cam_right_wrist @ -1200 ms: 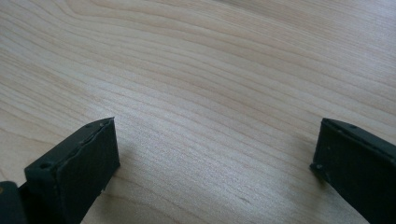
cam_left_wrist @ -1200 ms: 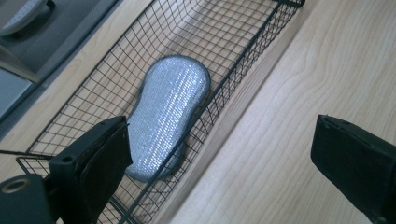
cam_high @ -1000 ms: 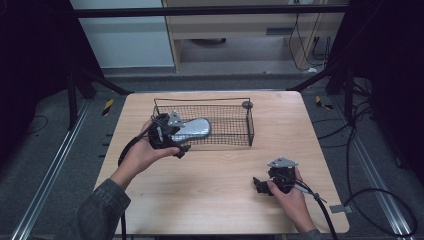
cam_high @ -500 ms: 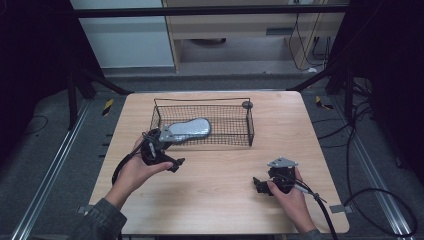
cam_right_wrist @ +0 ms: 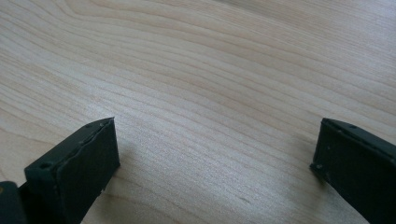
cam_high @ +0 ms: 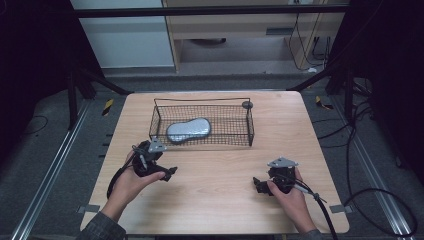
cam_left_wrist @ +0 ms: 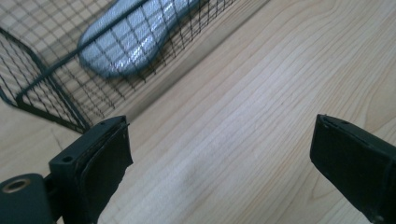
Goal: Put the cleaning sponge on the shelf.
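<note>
Grey pouch, a flat rounded thing with a silvery sheen, lies inside the wire basket toward its left end, resting on the mesh floor and free of any grip; the left gripper view shows it through the basket's near wall. It looks set down there on purpose, which suggests a placing step is finished. The left gripper sits low over the bare wooden table, just near of the basket's left near corner, with its jaws spread wide and nothing between them. The right gripper rests near the table's near right part, well apart from the basket, jaws likewise wide apart over bare wood, so it seems parked and idle. Compared with a second ago, the left gripper was at the basket's left end right by the pouch; it has since drawn back toward the near edge, while the pouch stayed in the basket and the right gripper has not shifted.
</note>
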`<act>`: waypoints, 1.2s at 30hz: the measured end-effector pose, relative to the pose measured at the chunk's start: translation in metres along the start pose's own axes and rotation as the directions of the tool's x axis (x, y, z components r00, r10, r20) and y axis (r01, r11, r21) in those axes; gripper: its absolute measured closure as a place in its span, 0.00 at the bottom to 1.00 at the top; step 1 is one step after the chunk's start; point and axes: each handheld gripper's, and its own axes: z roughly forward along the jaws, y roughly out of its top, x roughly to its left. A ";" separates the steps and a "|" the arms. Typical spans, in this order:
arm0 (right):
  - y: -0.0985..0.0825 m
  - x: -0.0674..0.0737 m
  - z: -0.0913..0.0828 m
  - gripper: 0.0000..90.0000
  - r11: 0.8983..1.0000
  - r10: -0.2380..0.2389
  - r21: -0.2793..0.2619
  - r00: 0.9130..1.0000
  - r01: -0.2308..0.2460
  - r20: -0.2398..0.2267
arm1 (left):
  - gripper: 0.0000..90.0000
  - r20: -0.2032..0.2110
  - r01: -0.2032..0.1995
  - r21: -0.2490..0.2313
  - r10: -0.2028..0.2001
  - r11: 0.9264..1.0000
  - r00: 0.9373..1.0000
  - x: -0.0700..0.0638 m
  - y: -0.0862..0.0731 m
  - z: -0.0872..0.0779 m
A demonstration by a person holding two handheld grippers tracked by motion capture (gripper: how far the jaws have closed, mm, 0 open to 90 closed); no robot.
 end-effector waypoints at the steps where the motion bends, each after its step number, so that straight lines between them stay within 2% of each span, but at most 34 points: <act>1: 0.000 0.000 0.000 0.01 1.000 0.000 0.000 1.000 0.000 0.000 | 0.05 -0.006 0.008 0.004 -0.008 1.000 1.000 0.001 -0.005 0.001; 5: 0.000 0.000 0.000 0.01 1.000 0.000 0.000 1.000 0.000 0.000 | 0.05 -0.027 0.061 0.011 -0.060 0.998 0.998 0.010 -0.025 0.007; 9: 0.000 0.000 0.000 0.01 1.000 0.000 0.000 1.000 0.000 0.000 | 0.05 -0.048 0.089 0.029 -0.088 0.996 0.995 0.018 -0.041 0.012; 19: 0.000 0.000 0.000 0.00 1.000 0.000 0.000 1.000 0.000 -0.001 | 0.05 -0.089 0.158 0.027 -0.155 0.987 0.984 0.043 -0.058 0.020; 27: 0.000 0.000 0.000 0.00 1.000 0.004 0.000 1.000 -0.004 -0.002 | 0.05 -0.099 0.180 0.015 -0.178 0.984 0.979 0.055 -0.066 0.026; 33: 0.000 0.000 0.000 0.00 1.000 0.003 0.000 1.000 -0.003 -0.003 | 0.04 -0.101 0.180 0.042 -0.175 0.983 0.979 0.055 -0.070 0.035; 36: 0.000 0.000 0.000 0.00 1.000 0.004 0.000 1.000 -0.004 -0.003 | 0.04 -0.094 0.184 0.036 -0.180 0.982 0.979 0.055 -0.071 0.038</act>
